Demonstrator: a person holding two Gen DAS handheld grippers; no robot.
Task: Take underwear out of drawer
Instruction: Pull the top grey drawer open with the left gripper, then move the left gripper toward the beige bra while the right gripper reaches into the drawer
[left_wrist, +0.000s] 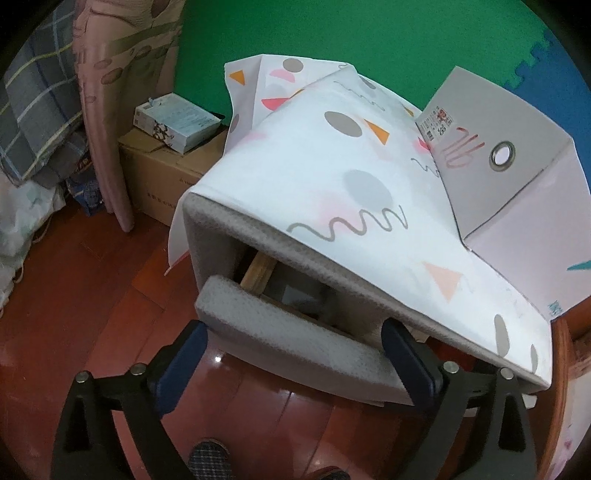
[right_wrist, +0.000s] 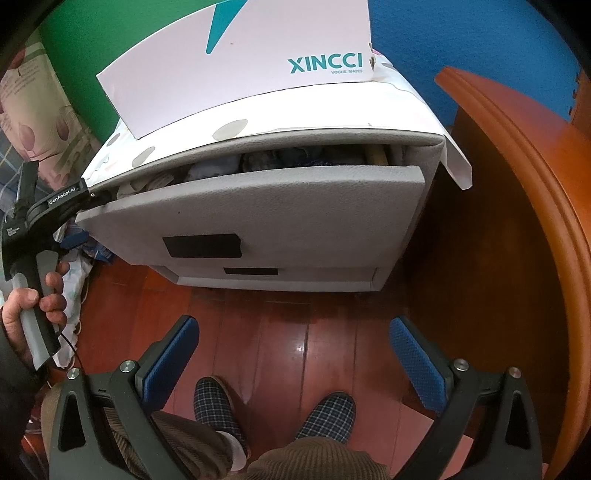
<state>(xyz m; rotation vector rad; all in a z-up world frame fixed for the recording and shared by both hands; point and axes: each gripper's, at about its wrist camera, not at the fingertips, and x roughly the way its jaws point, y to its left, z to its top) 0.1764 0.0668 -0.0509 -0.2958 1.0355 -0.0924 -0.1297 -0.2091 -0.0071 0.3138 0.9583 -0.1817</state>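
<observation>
Right wrist view: one grey felt-textured cabinet (right_wrist: 295, 221), two drawers; the upper drawer (right_wrist: 258, 214) ajar at frame centre, crumpled underwear (right_wrist: 258, 160) heaped in its gap. One white cardboard shoebox (right_wrist: 236, 74) on top. Two blue ribbed pads per tool: right hand-held gripper (right_wrist: 293, 354) spread, empty over glossy red floorboards (right_wrist: 295, 321); left hand-held gripper (left_wrist: 295, 345) spread wide, straddling the drawer front without pinching.
</observation>
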